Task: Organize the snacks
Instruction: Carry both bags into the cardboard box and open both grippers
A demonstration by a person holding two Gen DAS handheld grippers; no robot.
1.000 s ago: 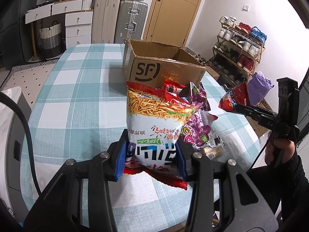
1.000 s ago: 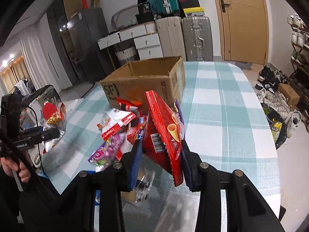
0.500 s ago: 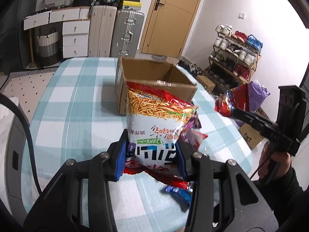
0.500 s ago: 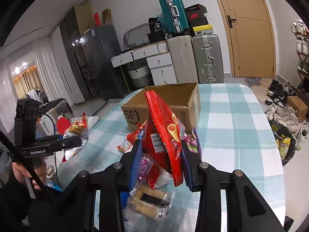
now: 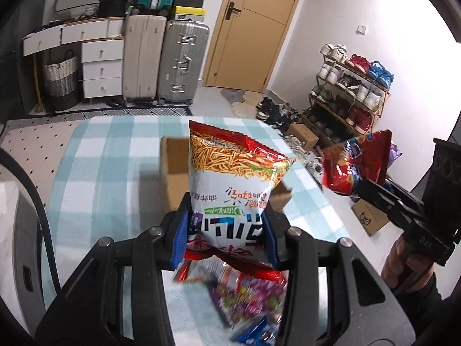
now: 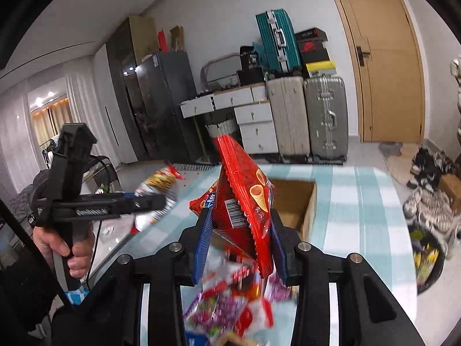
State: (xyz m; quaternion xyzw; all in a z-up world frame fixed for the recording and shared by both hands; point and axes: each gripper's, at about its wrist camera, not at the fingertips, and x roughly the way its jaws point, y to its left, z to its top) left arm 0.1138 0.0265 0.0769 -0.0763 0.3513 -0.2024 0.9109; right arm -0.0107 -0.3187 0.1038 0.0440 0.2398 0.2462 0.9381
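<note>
Above table [image 5: 115, 150], tongs [image 5: 226, 233] clamp noodle bag [image 5: 230, 178].

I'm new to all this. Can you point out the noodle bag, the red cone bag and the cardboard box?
noodle bag [image 5: 230, 178], left wrist view, white middle of its front.
red cone bag [image 6: 245, 190], right wrist view, its red face.
cardboard box [image 6: 294, 199], right wrist view, inside wall.

Noodle-snack bag [image 5: 230, 190] in left claw [image 5: 226, 230], above cardboard box [image 5: 173, 173].

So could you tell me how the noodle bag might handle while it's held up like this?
The noodle bag looks puffy and light; it stands upright above the left gripper. Its glossy film may slip. Crisp contents could crush, since the jaws pinch only its lower end.
</note>
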